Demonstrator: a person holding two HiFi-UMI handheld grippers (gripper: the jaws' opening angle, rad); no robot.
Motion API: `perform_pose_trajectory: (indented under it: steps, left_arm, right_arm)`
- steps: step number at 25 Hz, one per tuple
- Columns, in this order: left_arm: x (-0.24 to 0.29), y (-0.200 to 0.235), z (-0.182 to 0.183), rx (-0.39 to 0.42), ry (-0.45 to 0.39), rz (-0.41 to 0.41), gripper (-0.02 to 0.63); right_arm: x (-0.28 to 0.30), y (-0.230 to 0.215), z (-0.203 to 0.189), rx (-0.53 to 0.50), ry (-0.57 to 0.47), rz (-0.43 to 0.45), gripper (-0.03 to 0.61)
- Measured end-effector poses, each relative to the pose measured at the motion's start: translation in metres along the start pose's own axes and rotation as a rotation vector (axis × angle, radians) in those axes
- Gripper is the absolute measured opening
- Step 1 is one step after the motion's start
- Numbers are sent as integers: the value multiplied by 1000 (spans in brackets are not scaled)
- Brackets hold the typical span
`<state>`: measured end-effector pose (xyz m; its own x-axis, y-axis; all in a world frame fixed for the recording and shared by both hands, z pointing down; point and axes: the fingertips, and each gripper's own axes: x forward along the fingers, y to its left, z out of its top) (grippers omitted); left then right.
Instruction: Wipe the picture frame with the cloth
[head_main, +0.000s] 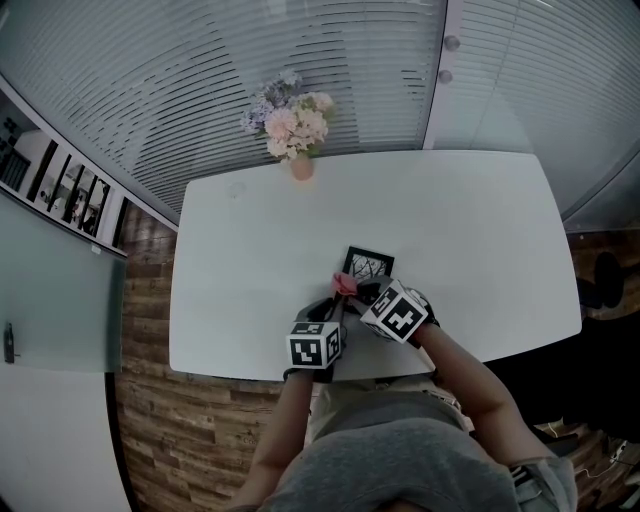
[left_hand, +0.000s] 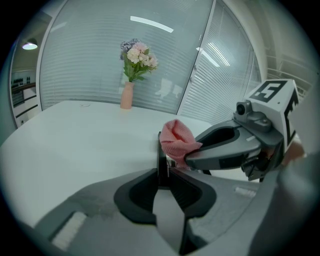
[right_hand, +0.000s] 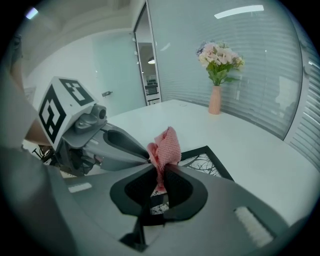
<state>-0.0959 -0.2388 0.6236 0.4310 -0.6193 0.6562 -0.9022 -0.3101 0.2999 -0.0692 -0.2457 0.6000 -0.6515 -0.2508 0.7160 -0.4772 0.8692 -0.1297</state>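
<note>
Closest of all in the head view was the person's grey-clad torso at 6 o'clock, with both forearms reaching toward 12 o'clock over the near edge of the white counter. That counter took up the middle of the view, with a wall of slatted blinds behind it from 10 to 1 o'clock. Over the counter's near half, the left claw and the right claw met tip to tip, each carrying its marker cube. A pink vase of pale flowers stood at the counter's far edge, at about 11 o'clock from the claws. The black picture frame sat just past the claw tips, at 12 o'clock from them and near the counter's centre. In the left gripper view, the left claw was pinched on the frame's thin black edge, seen edge-on. In the right gripper view, the right claw was squeezed onto the pink cloth, which bunched up above its tips. The cloth was touching the frame's near edge, and the printed glass showed at 2 o'clock from it.
</note>
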Motion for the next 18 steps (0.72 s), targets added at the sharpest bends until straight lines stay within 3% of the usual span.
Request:
perform_pose_trajectory:
  steps: [18]
  left_arm:
    - [-1,-1,0,8,1,-9,66]
  right_arm:
    - [-20,-62,3,14,-26,-156,43]
